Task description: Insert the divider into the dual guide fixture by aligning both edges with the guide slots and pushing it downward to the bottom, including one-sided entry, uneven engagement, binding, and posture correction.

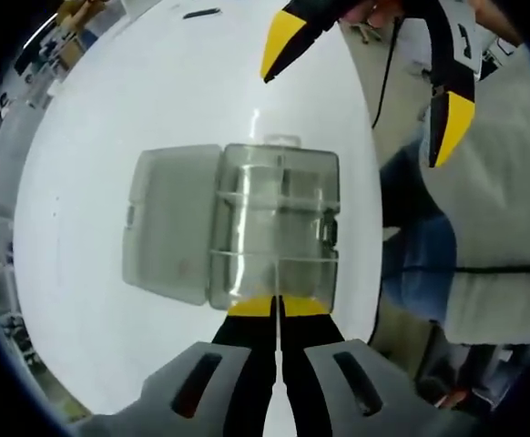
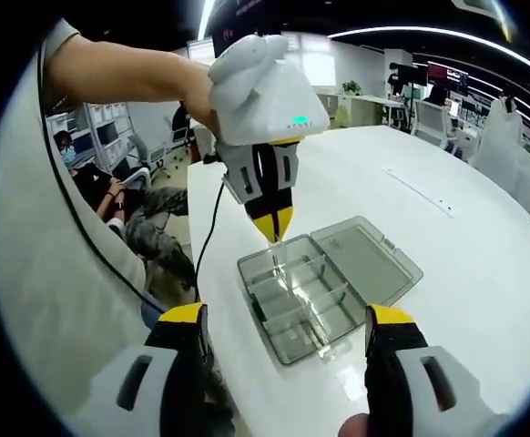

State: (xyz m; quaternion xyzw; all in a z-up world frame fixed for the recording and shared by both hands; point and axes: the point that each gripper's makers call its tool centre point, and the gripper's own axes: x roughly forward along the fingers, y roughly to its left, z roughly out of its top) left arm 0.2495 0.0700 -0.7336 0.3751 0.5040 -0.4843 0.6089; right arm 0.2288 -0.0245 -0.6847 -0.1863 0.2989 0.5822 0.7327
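Observation:
A clear plastic organiser box [image 1: 315,196] [image 2: 288,319] with cross partitions stands on the white table [image 1: 92,300] [image 2: 484,273], its lid [image 1: 169,223] [image 2: 370,259] folded open flat beside it. My left gripper [image 1: 277,307] [image 2: 274,229] points straight down over the box's near end. It is shut on a thin transparent divider [image 2: 280,259], which hangs from the tips into the box and looks edge-on in the left gripper view. My right gripper [image 1: 365,86] [image 2: 288,319] hovers above the box's other side, wide open with nothing between its fingers.
The table edge runs close to the box on the person's side, where a light top and jeans [image 1: 420,264] show. A black cable [image 2: 206,246] hangs off that edge. A seated person [image 2: 110,191] and office chairs lie beyond. A thin dark strip [image 2: 420,191] lies farther out on the table.

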